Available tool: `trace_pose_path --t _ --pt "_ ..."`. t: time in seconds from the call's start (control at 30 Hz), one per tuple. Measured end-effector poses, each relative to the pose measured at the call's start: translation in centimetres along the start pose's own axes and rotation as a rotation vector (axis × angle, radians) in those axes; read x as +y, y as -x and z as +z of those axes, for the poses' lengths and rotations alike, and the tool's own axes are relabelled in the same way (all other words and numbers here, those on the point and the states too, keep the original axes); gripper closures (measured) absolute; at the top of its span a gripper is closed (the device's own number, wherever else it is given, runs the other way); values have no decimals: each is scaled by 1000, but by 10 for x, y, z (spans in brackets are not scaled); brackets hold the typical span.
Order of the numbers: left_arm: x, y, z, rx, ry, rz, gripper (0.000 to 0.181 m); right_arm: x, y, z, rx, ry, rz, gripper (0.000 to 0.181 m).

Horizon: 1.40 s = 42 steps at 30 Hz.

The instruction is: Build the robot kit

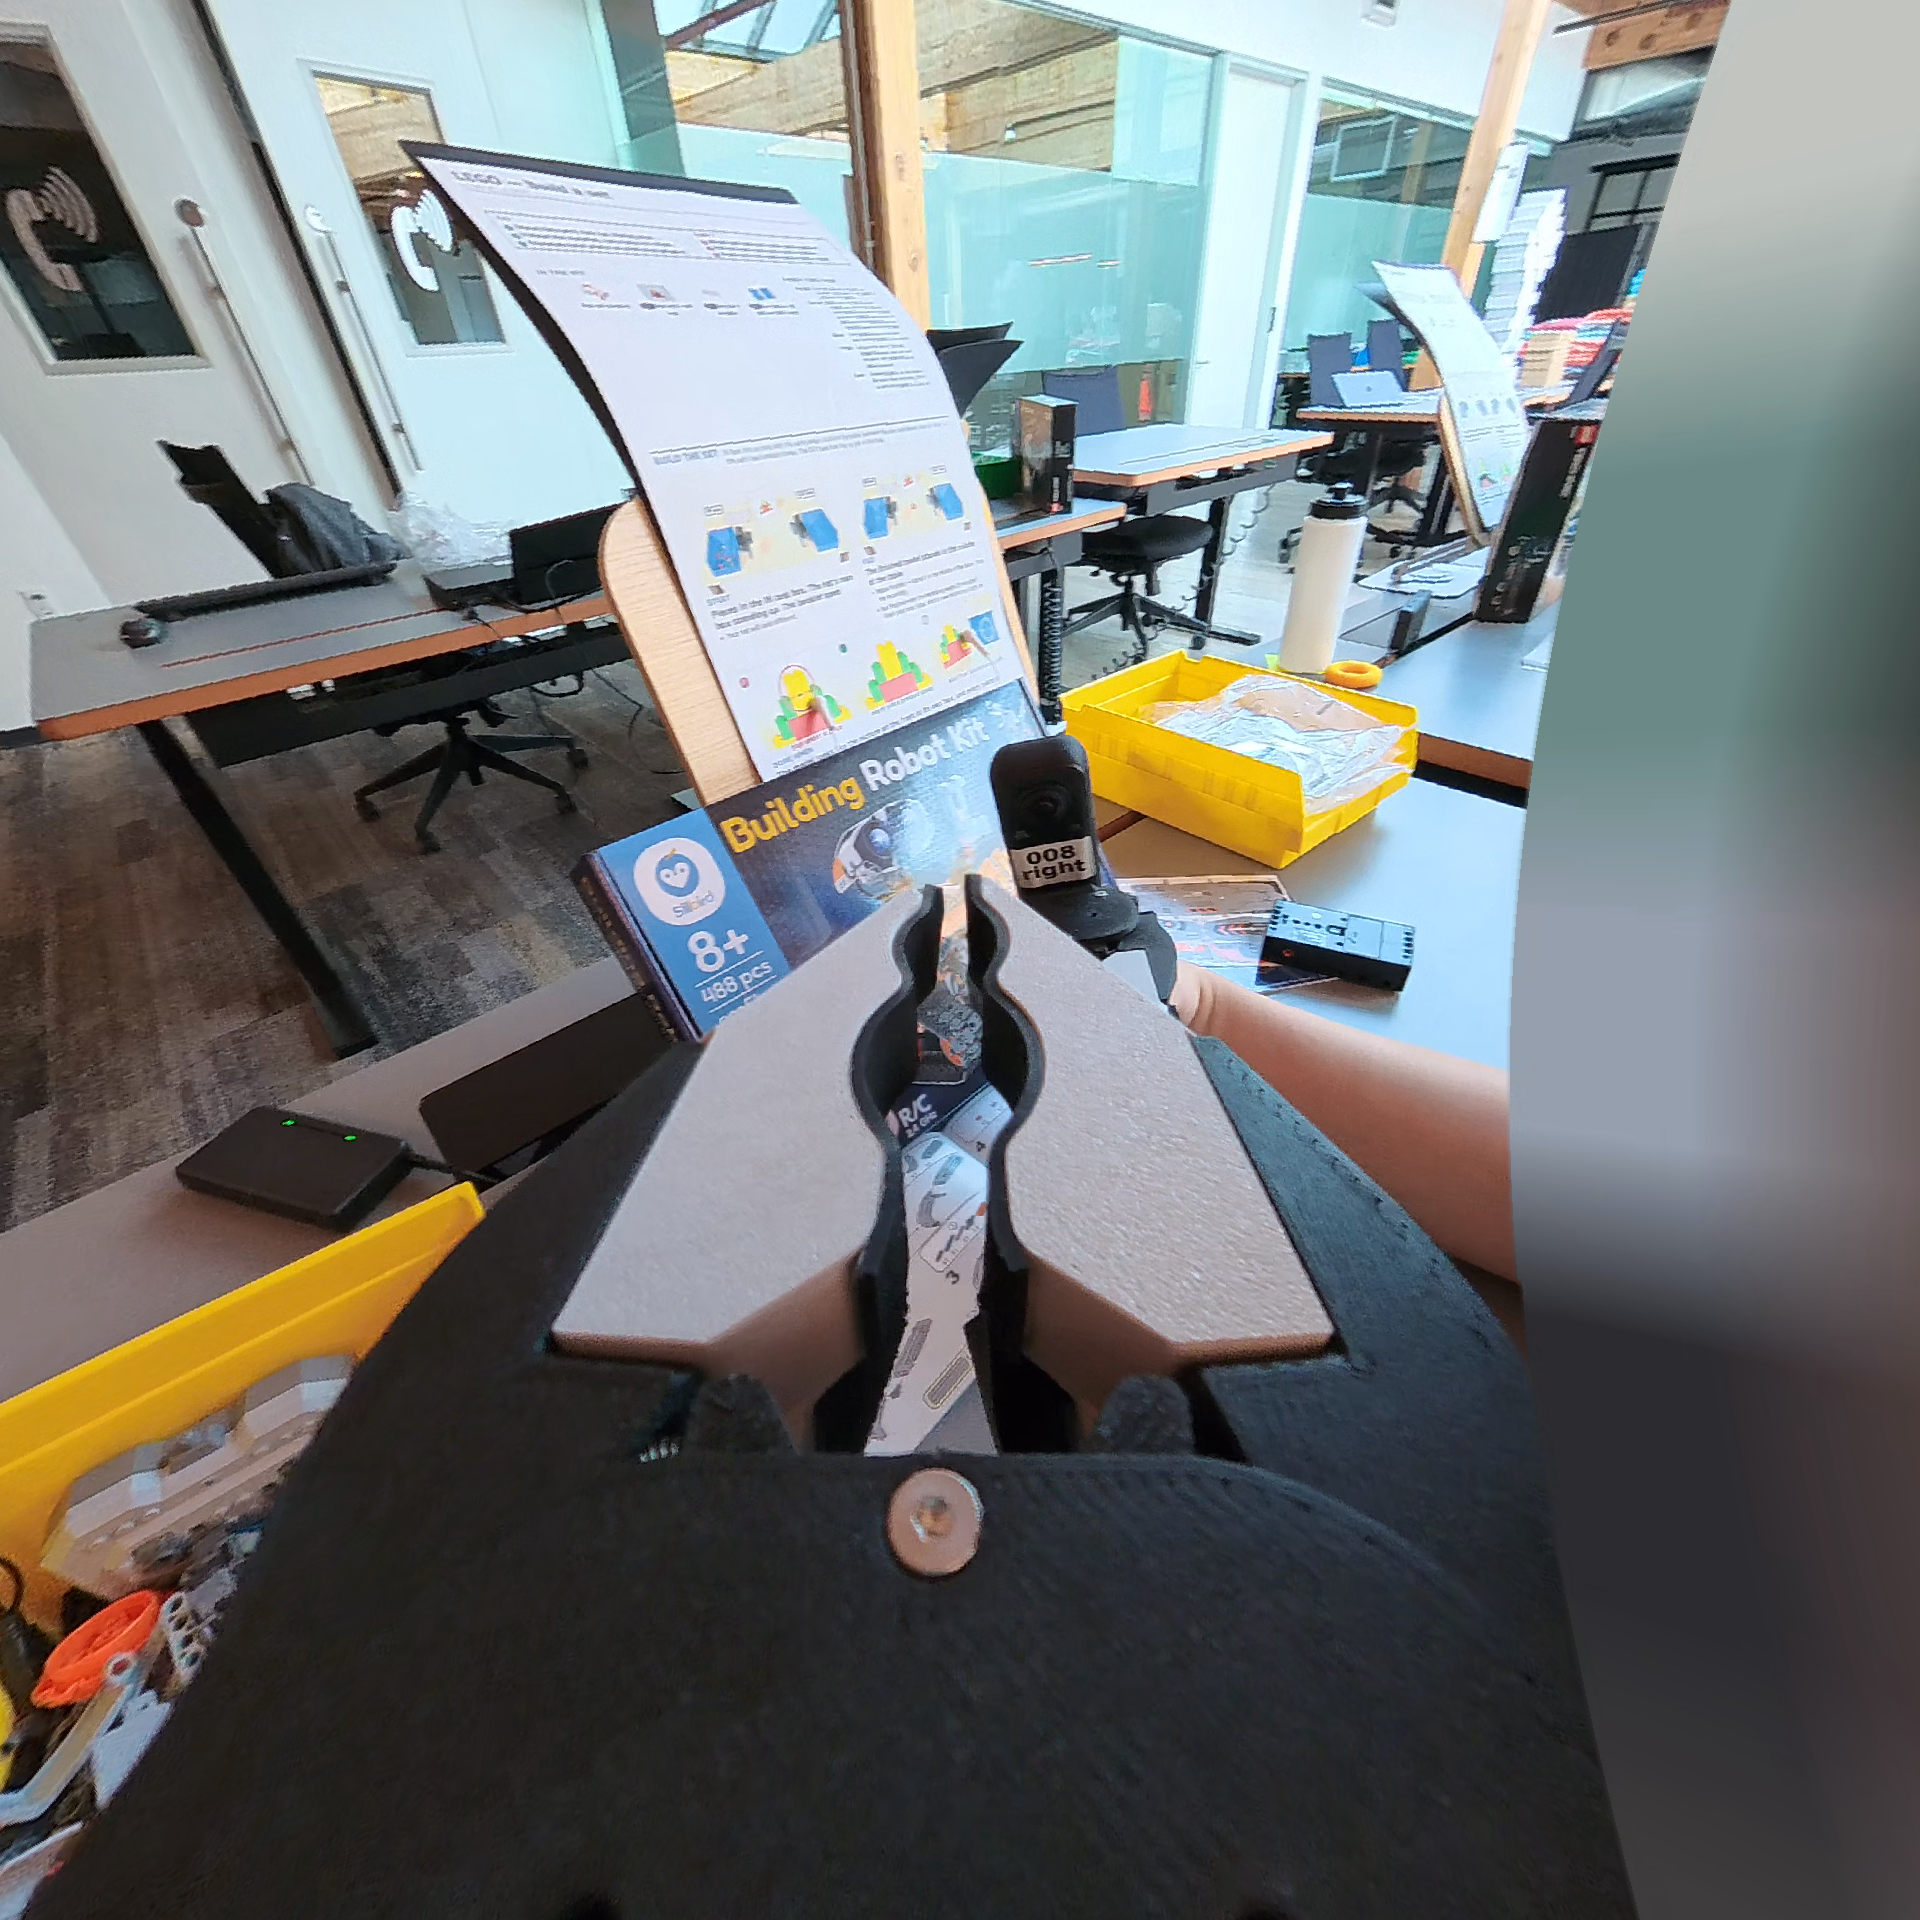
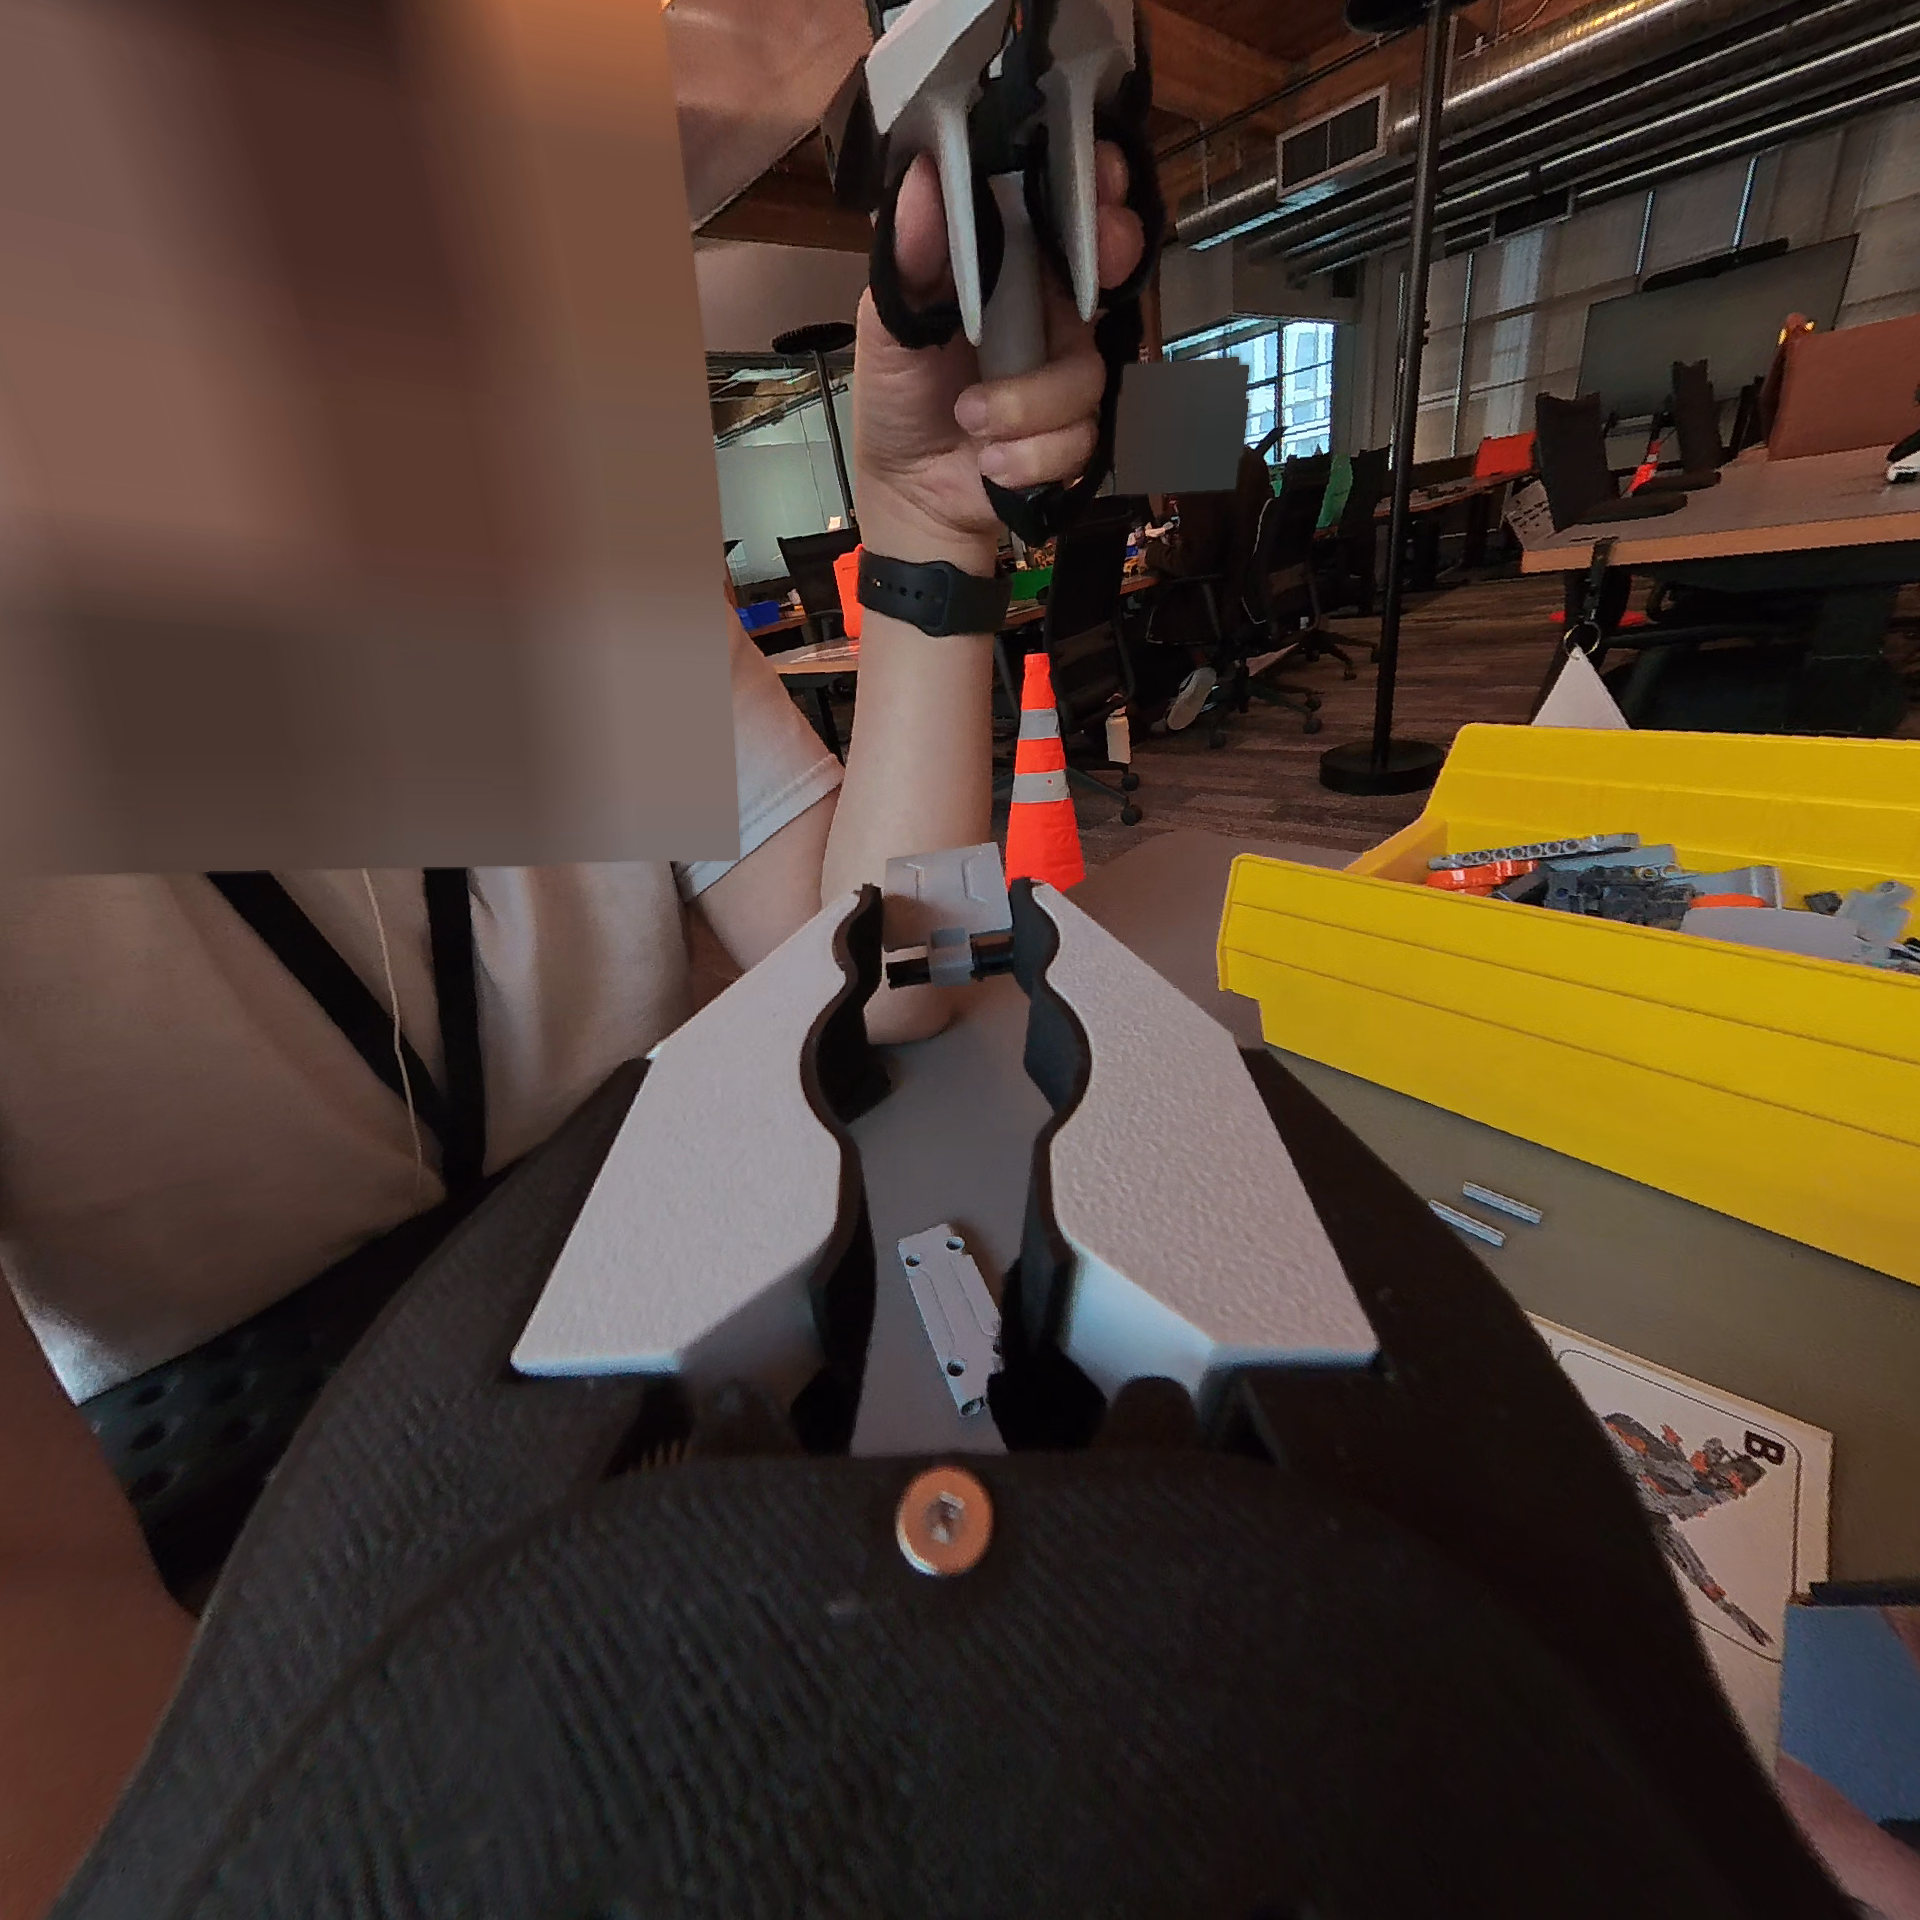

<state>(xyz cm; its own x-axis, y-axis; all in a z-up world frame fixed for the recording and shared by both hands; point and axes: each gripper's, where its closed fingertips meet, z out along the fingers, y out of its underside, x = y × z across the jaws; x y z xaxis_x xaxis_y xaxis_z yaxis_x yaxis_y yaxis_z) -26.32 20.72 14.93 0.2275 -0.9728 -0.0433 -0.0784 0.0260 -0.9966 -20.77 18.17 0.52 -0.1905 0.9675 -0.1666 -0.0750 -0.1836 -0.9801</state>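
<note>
My right gripper (image 2: pixel 943 935) is shut on a small grey building piece (image 2: pixel 948 896) with a black pin, held at the fingertips above the grey table (image 2: pixel 1558 1351). A flat grey piece (image 2: pixel 951 1309) lies on the table below its fingers. My left gripper (image 1: pixel 956 896) is shut and empty, raised above the table. A hand with a black wristband (image 2: pixel 977 416) holds it high in the right wrist view. The right gripper's black camera (image 1: pixel 1044 821) shows just behind the left fingertips. A printed booklet (image 1: pixel 935 1247) lies beneath the left fingers.
A yellow bin of loose parts (image 2: pixel 1558 987) stands at right, also in the left wrist view (image 1: pixel 208 1351). Another yellow bin with plastic bags (image 1: pixel 1247 748) is farther back. A kit box (image 1: pixel 727 935) leans on an instruction board (image 1: pixel 748 416). Two short grey rods (image 2: pixel 1486 1216) lie nearby.
</note>
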Motion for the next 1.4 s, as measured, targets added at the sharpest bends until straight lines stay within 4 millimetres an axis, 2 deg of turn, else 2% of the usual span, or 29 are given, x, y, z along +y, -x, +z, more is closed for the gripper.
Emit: trace_pose_path --t 1.1,1.4 --pt "6 0 2 -3 38 2 179 -2 10 1 -25 14 -26 157" --pt "8 3 2 -10 43 -3 179 -7 20 5 -59 21 -56 157"
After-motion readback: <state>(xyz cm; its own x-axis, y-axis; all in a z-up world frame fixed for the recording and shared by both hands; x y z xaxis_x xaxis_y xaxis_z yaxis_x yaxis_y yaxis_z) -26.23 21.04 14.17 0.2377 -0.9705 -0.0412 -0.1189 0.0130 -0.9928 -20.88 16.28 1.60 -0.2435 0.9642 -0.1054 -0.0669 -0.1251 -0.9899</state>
